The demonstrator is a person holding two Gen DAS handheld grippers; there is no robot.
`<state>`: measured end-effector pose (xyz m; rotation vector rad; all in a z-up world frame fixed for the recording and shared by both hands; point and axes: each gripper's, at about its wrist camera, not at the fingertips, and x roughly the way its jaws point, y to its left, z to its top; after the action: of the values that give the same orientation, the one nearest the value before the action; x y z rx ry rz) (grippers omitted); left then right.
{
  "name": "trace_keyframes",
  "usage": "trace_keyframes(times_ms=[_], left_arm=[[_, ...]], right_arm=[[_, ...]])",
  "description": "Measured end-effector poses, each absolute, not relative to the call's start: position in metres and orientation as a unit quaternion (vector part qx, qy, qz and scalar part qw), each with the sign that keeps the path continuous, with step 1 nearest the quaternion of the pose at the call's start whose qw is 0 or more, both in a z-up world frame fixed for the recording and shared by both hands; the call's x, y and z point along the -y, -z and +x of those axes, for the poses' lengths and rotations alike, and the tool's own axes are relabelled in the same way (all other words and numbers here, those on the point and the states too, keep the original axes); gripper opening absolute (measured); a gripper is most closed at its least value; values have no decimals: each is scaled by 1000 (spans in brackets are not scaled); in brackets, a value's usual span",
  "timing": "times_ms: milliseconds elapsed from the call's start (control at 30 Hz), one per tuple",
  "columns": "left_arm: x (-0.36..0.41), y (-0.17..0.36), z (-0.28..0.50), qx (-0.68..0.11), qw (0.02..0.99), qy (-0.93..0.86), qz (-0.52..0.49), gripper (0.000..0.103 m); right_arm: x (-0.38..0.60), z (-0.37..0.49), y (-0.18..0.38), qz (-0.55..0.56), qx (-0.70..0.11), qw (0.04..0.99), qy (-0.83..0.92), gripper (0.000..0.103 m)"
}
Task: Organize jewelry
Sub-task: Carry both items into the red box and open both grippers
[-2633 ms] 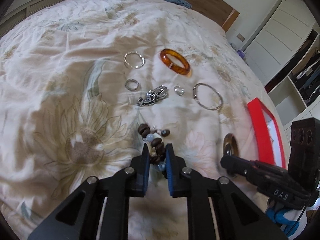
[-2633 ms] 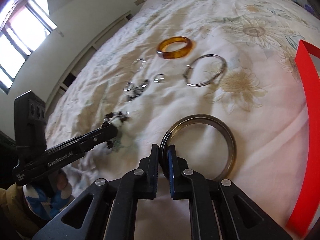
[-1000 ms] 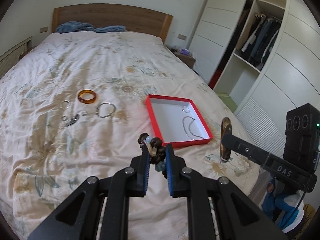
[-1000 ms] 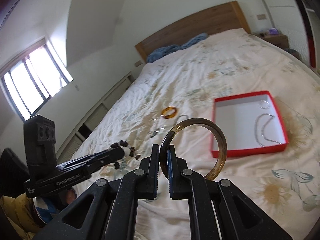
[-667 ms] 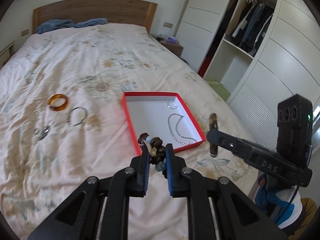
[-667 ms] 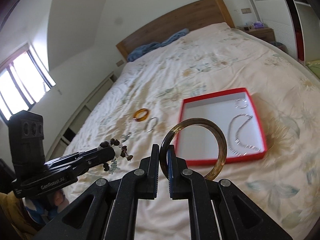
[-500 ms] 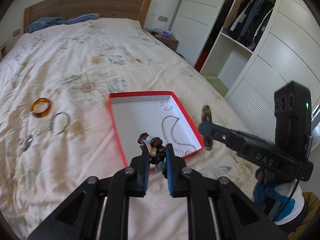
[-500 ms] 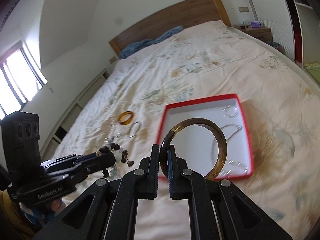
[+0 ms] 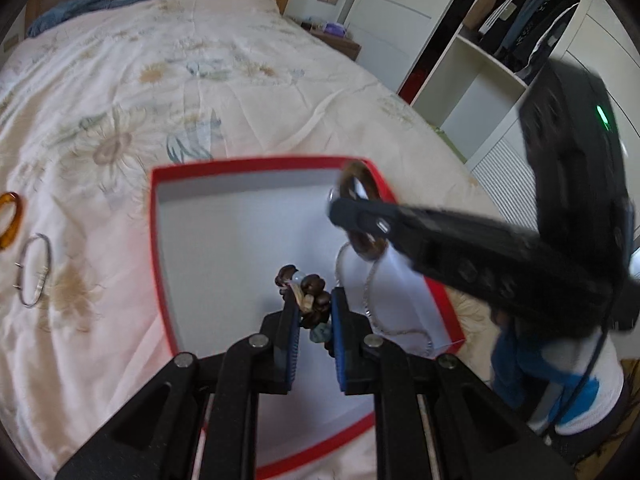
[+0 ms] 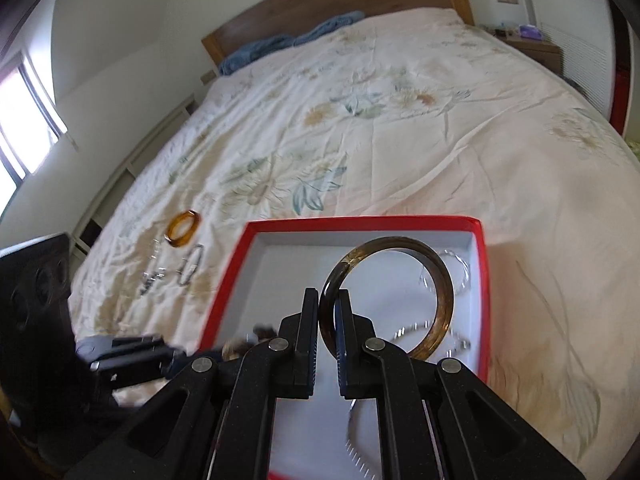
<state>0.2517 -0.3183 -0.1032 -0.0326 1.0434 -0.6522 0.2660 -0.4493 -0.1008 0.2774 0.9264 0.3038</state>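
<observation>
Over the red box (image 9: 160, 240), left fingers (image 9: 289, 320) pinch the bead bracelet (image 9: 308, 300), right fingers (image 10: 308, 320) the bangle (image 10: 442, 292).

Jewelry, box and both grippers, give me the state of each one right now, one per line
Left gripper: shut on the beaded bracelet, over the red box.
Right gripper: shut on the dark bangle, over the box.
Red box: open, lidless, on the bed, silver chain inside.
Amber bangle: lying on the bedspread.
Silver bangle: lying on the bedspread.
</observation>
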Motion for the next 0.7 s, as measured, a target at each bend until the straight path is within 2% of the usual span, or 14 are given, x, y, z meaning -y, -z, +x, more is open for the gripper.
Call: trace_keyframes(times_ms=[200, 567, 700], left_arm=[[316, 134, 255, -509, 805, 305, -4, 13], [318, 138, 253, -503, 804, 317, 11, 15], [319, 139, 251, -508, 801, 317, 14, 15]], right_arm=[[440, 303, 127, 118, -482, 855, -150, 8], [430, 317, 147, 101, -511, 842, -143, 11], [432, 312, 142, 102, -512, 841, -141, 23]])
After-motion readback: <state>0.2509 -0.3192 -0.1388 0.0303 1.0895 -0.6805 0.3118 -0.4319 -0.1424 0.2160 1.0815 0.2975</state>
